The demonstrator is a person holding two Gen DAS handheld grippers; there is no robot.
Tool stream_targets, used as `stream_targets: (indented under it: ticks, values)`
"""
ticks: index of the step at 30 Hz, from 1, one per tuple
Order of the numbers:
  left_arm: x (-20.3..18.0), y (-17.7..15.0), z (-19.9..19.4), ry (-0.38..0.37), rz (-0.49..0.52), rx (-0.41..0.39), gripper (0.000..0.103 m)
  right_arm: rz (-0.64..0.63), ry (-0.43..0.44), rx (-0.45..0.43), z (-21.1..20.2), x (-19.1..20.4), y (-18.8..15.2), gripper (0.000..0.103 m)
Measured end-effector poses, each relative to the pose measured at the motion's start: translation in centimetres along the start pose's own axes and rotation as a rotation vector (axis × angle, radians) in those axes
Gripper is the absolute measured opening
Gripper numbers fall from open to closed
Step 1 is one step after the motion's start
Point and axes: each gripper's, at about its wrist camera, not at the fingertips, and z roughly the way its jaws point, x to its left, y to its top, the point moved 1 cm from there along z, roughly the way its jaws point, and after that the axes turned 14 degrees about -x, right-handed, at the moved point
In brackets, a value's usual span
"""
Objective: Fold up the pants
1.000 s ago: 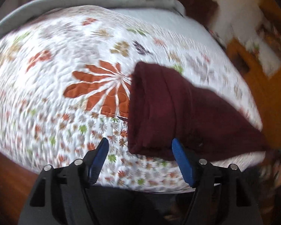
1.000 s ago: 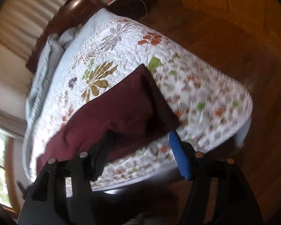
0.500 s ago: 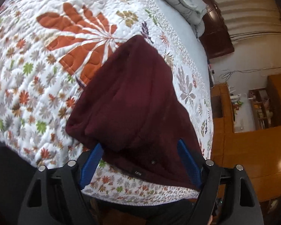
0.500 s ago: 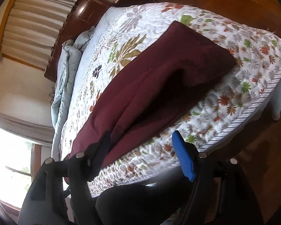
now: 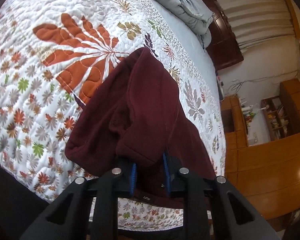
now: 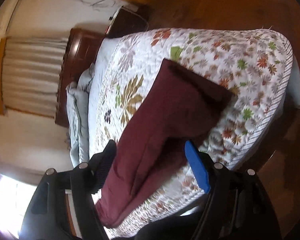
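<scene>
The left tool (image 5: pixel 149 170) has just closed on the dark maroon fleece pants (image 5: pixel 138 108), starting a fold, while the right tool (image 6: pixel 150 160) stays wide

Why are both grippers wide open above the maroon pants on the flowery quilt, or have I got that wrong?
Partly wrong. In the left wrist view, the left gripper is shut on the maroon pants. Only the right gripper is open above them, over the quilt.
</scene>
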Motion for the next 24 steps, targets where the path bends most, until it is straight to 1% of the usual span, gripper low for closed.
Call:
stream_targets:
  ticks: [2,4,5,6,7,8,9,10,11,12,13,14,15,16,17,18,19,20,21,22,24]
  values:
    - [-0.3,0.1,0.2,0.015,0.018,0.016,0.025,0.024,-0.015,-0.003,0.3,-0.2,0.4,0.072]
    - [-0.1,0.1,0.5,0.026,0.008,0.027,0.029,0.062,-0.04,0.007,1.2,-0.8,0.8,0.071]
    - [0.1,0.1,0.7,0.03,0.003,0.034,0.029,0.074,-0.043,0.007,1.6,-0.9,0.9,0.068]
    - [0.2,0.2,0.9,0.046,-0.003,0.035,0.028,0.078,-0.06,0.01,2.4,-1.0,1.1,0.047]
    - [0.2,0.4,1.1,0.048,-0.011,0.039,0.022,0.072,-0.074,0.011,3.0,-0.9,1.2,0.022]
    - [0.1,0.8,1.3,0.039,-0.028,0.042,0.018,0.042,-0.098,0.016,4.0,0.0,1.8,0.018]
    - [-0.4,1.5,1.2,0.023,-0.036,0.032,0.017,-0.001,-0.102,0.01,4.5,1.5,2.1,0.014]
    - [-1.2,2.3,0.7,0.0,-0.033,0.008,0.016,-0.062,-0.081,-0.008,4.5,3.8,2.6,0.013]
    - [-2.4,3.4,-0.2,-0.04,-0.032,-0.028,0.015,-0.11,-0.045,-0.024,4.3,5.8,2.9,0.013]
    - [-3.0,4.0,-0.8,-0.064,-0.032,-0.047,0.015,-0.203,0.036,-0.07,3.0,9.3,3.1,0.012]
    - [-3.7,4.4,-1.7,-0.092,-0.028,-0.067,0.015,-0.262,0.079,-0.106,2.0,11.0,2.9,0.012]
    - [-3.9,4.5,-2.4,-0.103,-0.021,-0.079,0.015,-0.3,0.096,-0.132,1.2,11.6,2.7,0.012]
    - [-3.3,4.3,-2.8,-0.095,-0.025,-0.088,0.015,-0.315,0.084,-0.148,0.8,11.2,2.5,0.012]
    - [-2.2,3.9,-2.8,-0.081,-0.038,-0.08,0.015,-0.277,0.057,-0.136,1.2,9.0,2.5,0.012]
    - [-0.2,3.3,-2.2,-0.037,-0.057,-0.061,0.015,-0.242,0.033,-0.12,1.7,7.1,2.5,0.012]
    - [1.1,2.6,-1.5,0.0,-0.065,-0.039,0.015,-0.185,-0.026,-0.09,2.8,4.1,2.3,0.012]
    - [2.4,1.7,-0.6,0.031,-0.073,-0.001,0.015,-0.147,-0.067,-0.057,3.7,1.7,1.8,0.012]
    - [3.6,0.7,0.2,0.063,-0.082,0.024,0.015,-0.134,-0.099,-0.027,4.4,-0.2,1.1,0.012]
    - [4.3,0.2,0.5,0.074,-0.086,0.034,0.015,-0.134,-0.109,-0.023,4.6,-1.1,0.7,0.012]
    - [4.5,0.0,0.5,0.075,-0.084,0.028,0.015,-0.12,-0.09,-0.025,4.5,-1.6,0.5,0.012]
    - [3.9,0.1,0.1,0.062,-0.066,0.014,0.016,-0.112,-0.081,-0.025,4.5,-1.2,0.7,0.013]
